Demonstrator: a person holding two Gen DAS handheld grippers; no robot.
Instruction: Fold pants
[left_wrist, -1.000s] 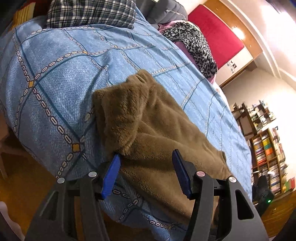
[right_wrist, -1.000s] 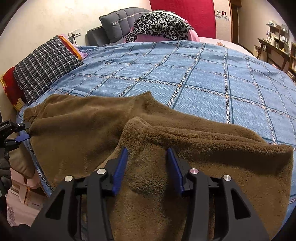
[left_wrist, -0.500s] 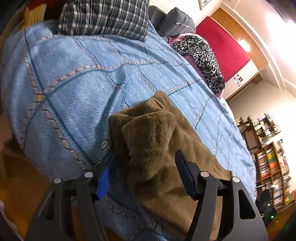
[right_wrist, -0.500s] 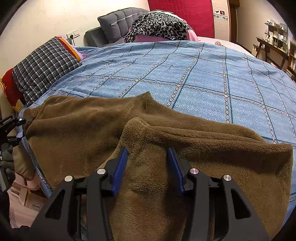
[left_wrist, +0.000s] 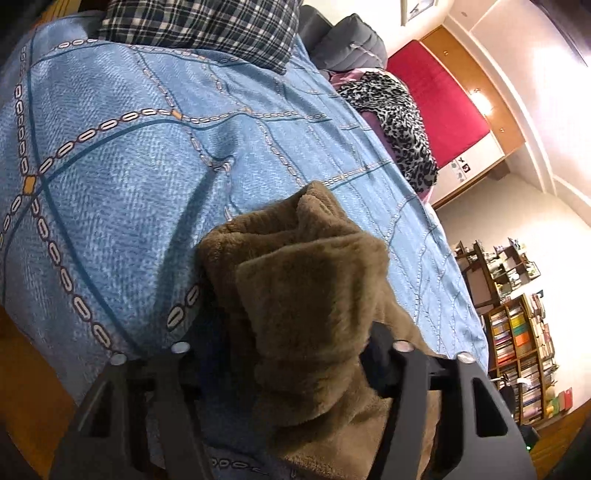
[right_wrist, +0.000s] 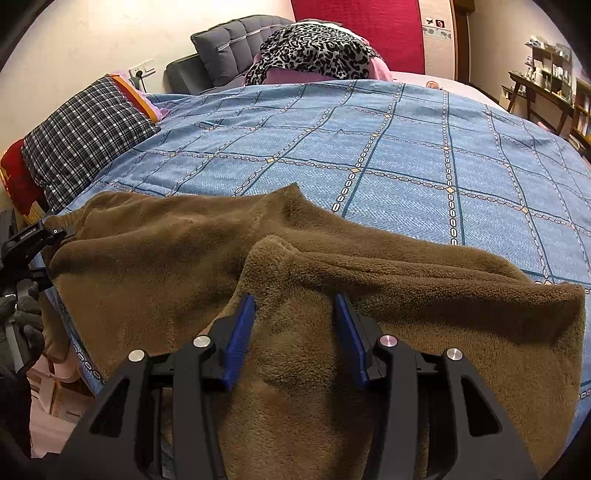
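Observation:
Brown fleece pants (right_wrist: 166, 258) lie across the near edge of a blue patterned bed cover (right_wrist: 406, 147). My right gripper (right_wrist: 295, 321) is shut on a raised fold of them near the middle, with fleece filling the gap between its blue pads (right_wrist: 240, 332). One end of the pants (left_wrist: 306, 280) is bunched up between the jaws of my left gripper (left_wrist: 291, 343), which are closing; the fleece bulges over both pads and hides them. In the right wrist view the left gripper (right_wrist: 33, 240) sits at the pants' far left end, held by a gloved hand (right_wrist: 22, 317).
A plaid pillow (right_wrist: 85, 129) lies at the bed's left corner. A grey cushion (right_wrist: 229, 40) and a leopard-print throw (right_wrist: 314, 48) sit at the head. Bookshelves (left_wrist: 517, 332) stand across the room. Wooden floor (left_wrist: 22, 387) lies beside the bed.
My left gripper has pushed forward and down onto the pants' end; the fleece has bunched up between its jaws and now hides the blue pads. The right gripper has kept still.

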